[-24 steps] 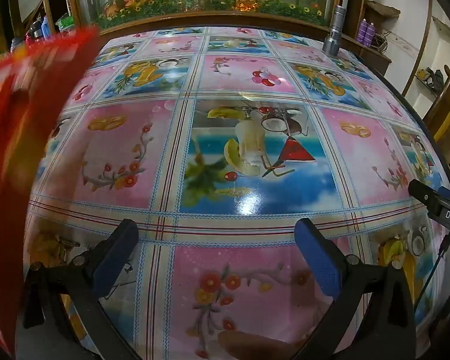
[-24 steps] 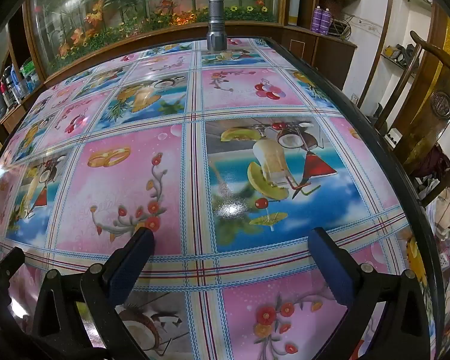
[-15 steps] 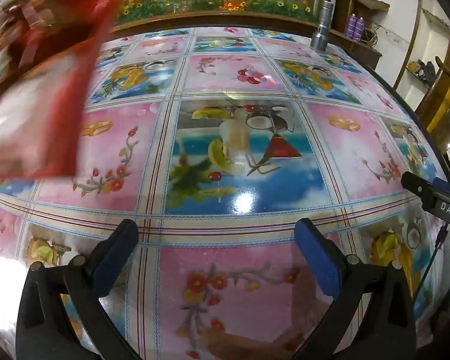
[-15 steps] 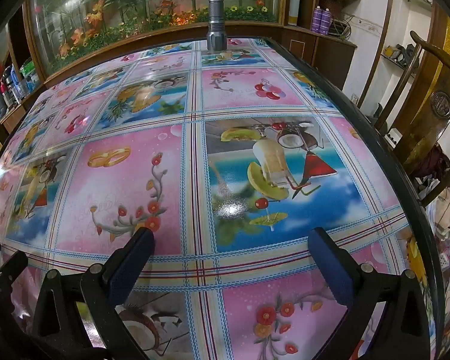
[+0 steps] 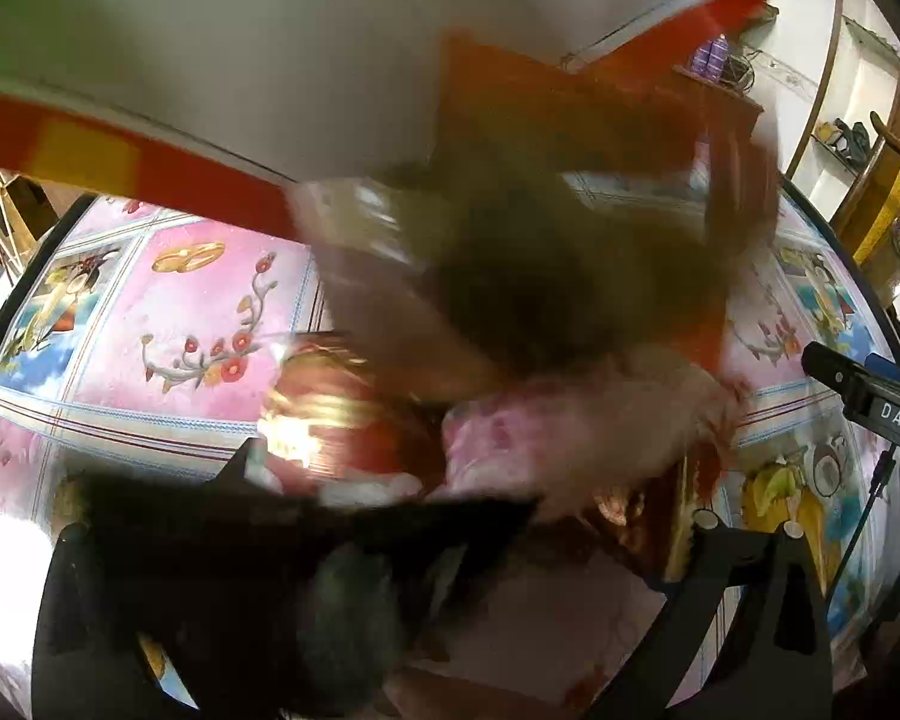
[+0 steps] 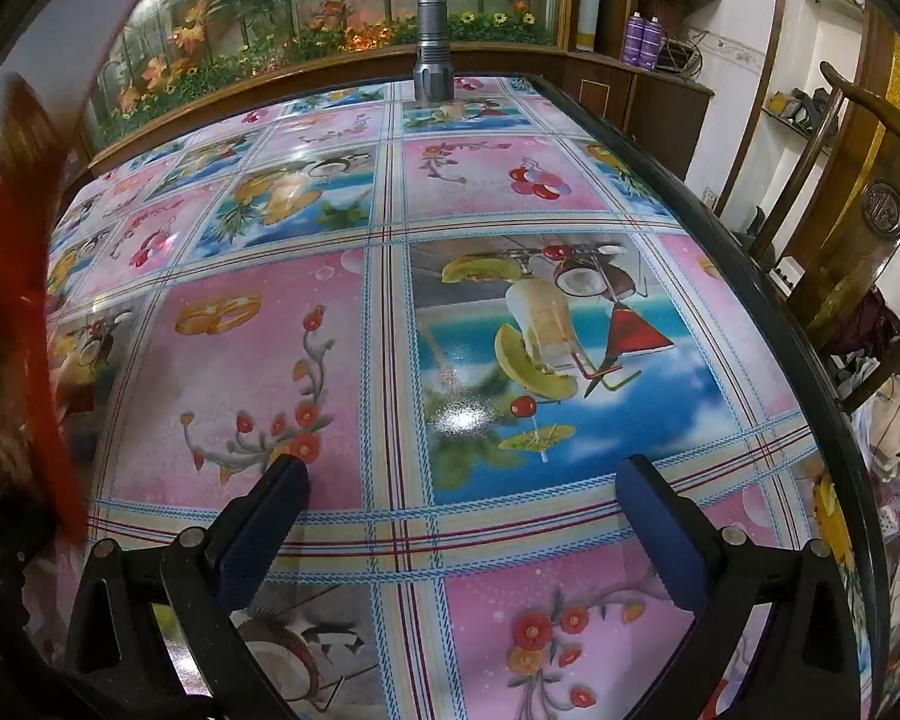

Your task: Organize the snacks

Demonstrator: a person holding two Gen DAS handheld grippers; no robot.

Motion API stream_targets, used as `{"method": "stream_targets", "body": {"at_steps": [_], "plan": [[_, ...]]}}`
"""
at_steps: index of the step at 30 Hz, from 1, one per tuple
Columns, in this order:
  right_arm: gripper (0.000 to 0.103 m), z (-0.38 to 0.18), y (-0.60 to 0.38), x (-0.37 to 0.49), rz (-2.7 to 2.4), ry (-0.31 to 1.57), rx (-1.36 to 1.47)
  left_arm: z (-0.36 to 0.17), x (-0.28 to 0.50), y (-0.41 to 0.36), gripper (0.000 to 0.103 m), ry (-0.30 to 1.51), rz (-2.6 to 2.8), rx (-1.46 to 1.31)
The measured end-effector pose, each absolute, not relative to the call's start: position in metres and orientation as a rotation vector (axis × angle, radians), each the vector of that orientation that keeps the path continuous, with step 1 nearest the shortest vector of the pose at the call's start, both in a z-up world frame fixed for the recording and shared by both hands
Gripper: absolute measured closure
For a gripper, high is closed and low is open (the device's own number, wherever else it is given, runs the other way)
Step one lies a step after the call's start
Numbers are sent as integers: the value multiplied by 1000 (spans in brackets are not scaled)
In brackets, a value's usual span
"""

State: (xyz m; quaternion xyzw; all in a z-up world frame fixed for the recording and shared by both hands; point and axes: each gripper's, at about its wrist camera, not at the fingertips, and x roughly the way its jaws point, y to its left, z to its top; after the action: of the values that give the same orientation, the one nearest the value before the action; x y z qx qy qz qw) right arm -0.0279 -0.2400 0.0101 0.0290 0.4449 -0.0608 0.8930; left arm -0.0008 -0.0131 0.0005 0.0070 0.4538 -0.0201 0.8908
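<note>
Right gripper (image 6: 459,477): jaws spread wide, nothing btwn them, held over the tablecloth (image 6: 570,180). Left gripper (image 5: 468,516): fingers mostly hidden behind blurred stuff up close; jaws at full spread, can't see anything clamped. Just past it, a blurred heap of snack packets (image 5: 510,312), red, brown and pink, spilling onto the table mid-frame; which packets touch the cloth can't tell. Above them a red-and-white bag (image 5: 270,60) fills the top of left view. Far end of table: grey flashlight (image 6: 431,42) standing upright, flower display (image 6: 306,18) behind.
</note>
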Motion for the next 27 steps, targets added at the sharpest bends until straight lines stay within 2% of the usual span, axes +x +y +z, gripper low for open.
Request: {"method": "stream_targets", "body": {"at_steps": [27], "plan": [[0,11,-242,-29,-125,924,61,0,1,-13,0,943,-43,13]]}}
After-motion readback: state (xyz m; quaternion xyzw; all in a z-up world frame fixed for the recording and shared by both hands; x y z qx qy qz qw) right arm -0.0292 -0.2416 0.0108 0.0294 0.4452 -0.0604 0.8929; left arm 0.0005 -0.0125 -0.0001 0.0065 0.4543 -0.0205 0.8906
